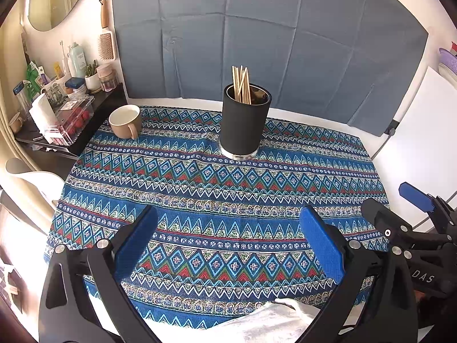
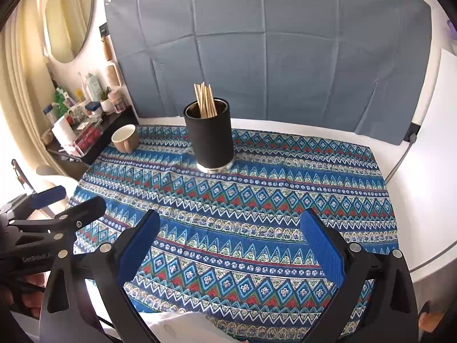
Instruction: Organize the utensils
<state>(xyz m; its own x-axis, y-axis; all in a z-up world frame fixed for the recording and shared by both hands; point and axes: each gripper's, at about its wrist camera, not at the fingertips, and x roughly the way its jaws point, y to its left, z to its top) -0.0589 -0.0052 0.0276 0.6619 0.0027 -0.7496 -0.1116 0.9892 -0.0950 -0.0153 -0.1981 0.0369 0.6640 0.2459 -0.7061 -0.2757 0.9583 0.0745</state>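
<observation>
A black cylindrical holder (image 1: 245, 120) (image 2: 210, 135) stands upright at the far middle of the blue patterned tablecloth (image 1: 217, 188) (image 2: 242, 200). Several wooden chopsticks (image 1: 241, 85) (image 2: 205, 100) stand in it, leaning together. My left gripper (image 1: 228, 220) is open and empty, hovering over the near part of the cloth. My right gripper (image 2: 230, 223) is also open and empty over the near cloth. Each gripper shows at the edge of the other's view: the right one (image 1: 400, 208) and the left one (image 2: 71, 203).
A tan mug (image 1: 126, 121) (image 2: 125, 138) sits at the cloth's far left corner. A cluttered dark shelf (image 1: 57, 114) (image 2: 77, 134) stands left of the table. A grey-blue backdrop (image 1: 257, 34) hangs behind. A white cloth (image 1: 265, 323) lies at the near edge.
</observation>
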